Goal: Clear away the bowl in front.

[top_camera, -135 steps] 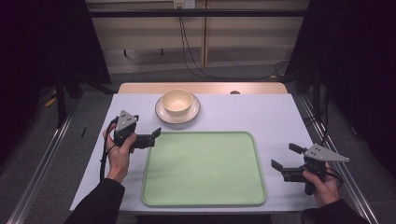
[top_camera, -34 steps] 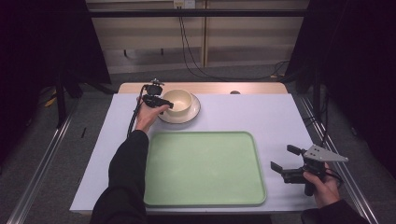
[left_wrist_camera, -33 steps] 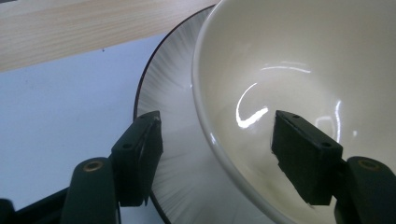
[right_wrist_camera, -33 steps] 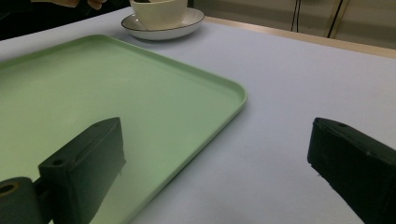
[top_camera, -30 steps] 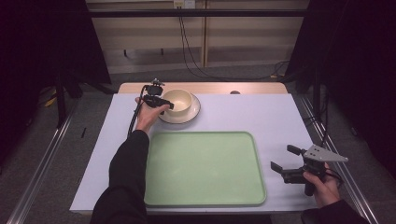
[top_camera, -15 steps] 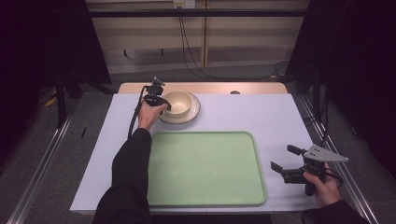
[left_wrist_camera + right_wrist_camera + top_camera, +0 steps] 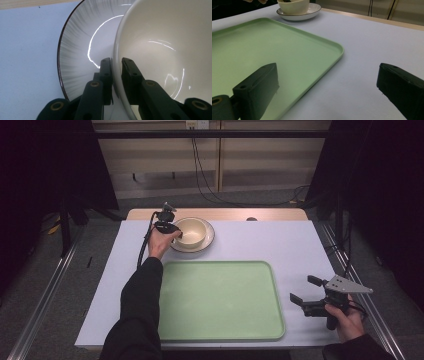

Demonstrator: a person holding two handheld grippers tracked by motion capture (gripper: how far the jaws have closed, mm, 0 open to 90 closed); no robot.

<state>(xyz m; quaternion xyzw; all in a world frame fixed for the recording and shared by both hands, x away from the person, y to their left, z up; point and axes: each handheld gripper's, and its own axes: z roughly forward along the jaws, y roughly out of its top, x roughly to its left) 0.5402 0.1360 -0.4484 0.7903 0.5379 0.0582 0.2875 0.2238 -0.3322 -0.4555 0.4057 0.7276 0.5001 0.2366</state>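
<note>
Left claw [image 7: 116, 68] just closed, pinching bowl [image 7: 160, 42] rim (bowl on plate [image 7: 82, 50]).

L arm: stretched fwd, far side.
L gripper [image 7: 176, 233]: jaws just closed, clamped on bowl [image 7: 160, 45] rim.
R gripper [image 7: 306, 292]: jaws wide, low, near edge.

Bowl [image 7: 190, 233] on plate [image 7: 210, 240], behind tray [image 7: 220, 302]

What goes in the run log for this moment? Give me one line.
left claw: just closed on bowl rim, one jaw inside, one outside | bowl: on saucer | right claw: open, idle beside tray
</note>
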